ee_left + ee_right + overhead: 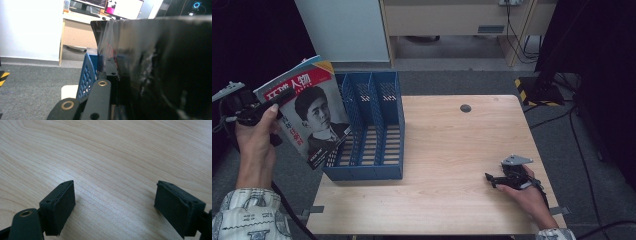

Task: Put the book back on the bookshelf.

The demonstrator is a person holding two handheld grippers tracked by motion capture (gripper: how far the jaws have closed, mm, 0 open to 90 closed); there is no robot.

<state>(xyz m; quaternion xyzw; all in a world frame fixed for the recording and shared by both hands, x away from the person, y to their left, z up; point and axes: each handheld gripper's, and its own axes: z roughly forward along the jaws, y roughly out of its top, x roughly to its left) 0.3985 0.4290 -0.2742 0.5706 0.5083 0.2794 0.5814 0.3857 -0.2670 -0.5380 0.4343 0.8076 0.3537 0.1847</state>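
A magazine (314, 117) with a red title band and a portrait on its cover is held up in the air, tilted, left of the table. My left gripper (282, 99) is shut on its left edge. In the left gripper view the glossy dark magazine (160, 70) covers the right side, clamped at my left gripper (113, 68). A blue slotted file rack (374, 127) stands on the left part of the wooden table (452, 145), just right of the magazine; its mesh wall (87, 75) shows below the jaws. My right gripper (491, 179) rests low on the table's right front, open (115, 200), with nothing between its pads (62, 203).
The rack has three compartments, with nothing in them that I can see. A small dark round hole (465, 108) sits near the table's far edge. A white cabinet (344, 30) and a desk stand behind. Cables (572, 130) and a black-and-yellow striped block (532, 90) lie on the floor at right.
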